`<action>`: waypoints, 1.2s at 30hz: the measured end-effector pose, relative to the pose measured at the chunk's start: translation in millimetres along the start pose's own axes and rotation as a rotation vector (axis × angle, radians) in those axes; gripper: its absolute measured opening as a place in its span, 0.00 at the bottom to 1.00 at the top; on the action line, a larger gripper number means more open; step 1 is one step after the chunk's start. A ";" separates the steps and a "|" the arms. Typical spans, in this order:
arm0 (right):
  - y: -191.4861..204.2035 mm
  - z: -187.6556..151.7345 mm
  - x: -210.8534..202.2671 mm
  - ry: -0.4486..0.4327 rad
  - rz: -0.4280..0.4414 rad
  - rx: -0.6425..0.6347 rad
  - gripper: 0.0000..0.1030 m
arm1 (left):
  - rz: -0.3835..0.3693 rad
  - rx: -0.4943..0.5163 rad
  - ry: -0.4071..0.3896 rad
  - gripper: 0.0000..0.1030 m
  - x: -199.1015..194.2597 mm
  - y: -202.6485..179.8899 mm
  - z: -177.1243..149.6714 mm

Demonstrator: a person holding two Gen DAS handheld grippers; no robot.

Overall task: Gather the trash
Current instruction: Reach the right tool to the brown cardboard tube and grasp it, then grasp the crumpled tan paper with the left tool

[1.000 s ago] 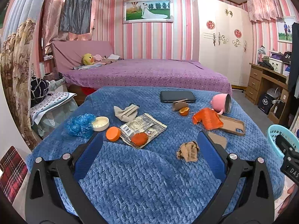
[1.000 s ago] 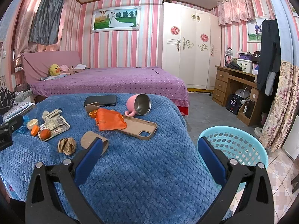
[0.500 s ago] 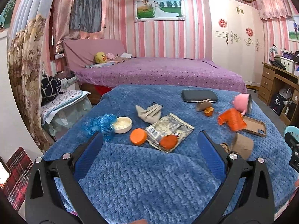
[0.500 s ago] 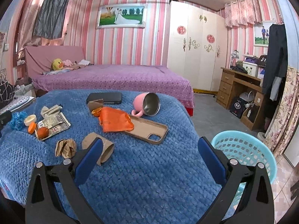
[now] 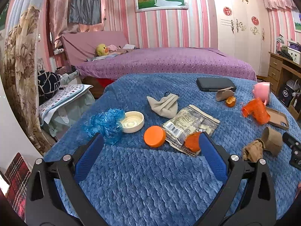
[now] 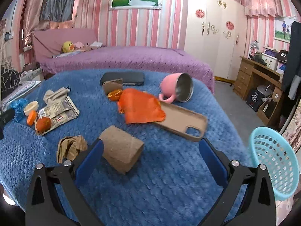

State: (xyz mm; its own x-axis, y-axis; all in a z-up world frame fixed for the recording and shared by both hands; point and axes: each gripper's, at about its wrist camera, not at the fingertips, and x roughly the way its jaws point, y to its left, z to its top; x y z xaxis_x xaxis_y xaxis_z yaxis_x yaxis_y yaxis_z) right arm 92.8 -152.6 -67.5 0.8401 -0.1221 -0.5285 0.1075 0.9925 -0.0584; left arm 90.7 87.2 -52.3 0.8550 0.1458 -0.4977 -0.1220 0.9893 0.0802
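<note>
Trash lies scattered on a blue blanket (image 5: 141,179). My left gripper (image 5: 151,145) is open just short of an orange lid (image 5: 154,136), with a printed wrapper (image 5: 190,124) and a tangerine (image 5: 191,141) by its right finger. Crumpled blue plastic (image 5: 106,122) and a white lid (image 5: 132,121) sit by its left finger. My right gripper (image 6: 151,146) is open and holds nothing, with a cardboard tube (image 6: 120,150) beside its left finger. Crumpled brown paper (image 6: 70,146) lies left of the tube. A light blue basket (image 6: 272,162) stands off the blanket's right edge.
Farther back lie an orange bag (image 6: 141,107), a tan phone case (image 6: 182,121), a tipped pink mug (image 6: 178,90), a black case (image 6: 122,78), a cardboard scrap (image 6: 112,85) and a beige cloth (image 5: 165,105). A purple bed (image 5: 169,60) stands behind.
Both grippers moved forward and lower over the blanket. The left one closed in on the orange lid and wrapper, the right one on the cardboard tube. Both stayed open.
</note>
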 end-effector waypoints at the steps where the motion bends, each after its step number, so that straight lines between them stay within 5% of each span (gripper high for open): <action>1: 2.3 0.7 2.7 0.000 -0.001 -0.003 0.96 | 0.000 -0.004 0.000 0.95 2.5 2.0 0.6; 13: 28.9 7.4 37.4 0.074 0.025 -0.035 0.94 | -0.009 -0.082 0.038 0.95 21.9 13.5 2.0; 22: 21.3 3.3 33.5 0.100 0.156 -0.035 0.41 | -0.028 -0.078 0.046 0.95 21.1 -1.1 3.4; 29: -9.6 12.3 13.5 0.049 0.165 -0.017 0.28 | -0.099 -0.042 0.054 0.95 13.5 -31.2 -0.1; 36: -48.6 9.3 13.4 0.070 0.126 0.008 0.28 | -0.209 0.005 0.092 0.95 12.1 -84.4 -9.0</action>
State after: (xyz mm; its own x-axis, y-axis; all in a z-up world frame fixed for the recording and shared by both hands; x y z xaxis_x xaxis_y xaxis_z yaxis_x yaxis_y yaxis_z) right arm 103.7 -202.5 -63.9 0.8080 0.0047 -0.5891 0.0082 0.9998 0.0192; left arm 106.7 5.6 -72.8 0.8121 -0.0623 -0.5802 0.0559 0.9980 -0.0289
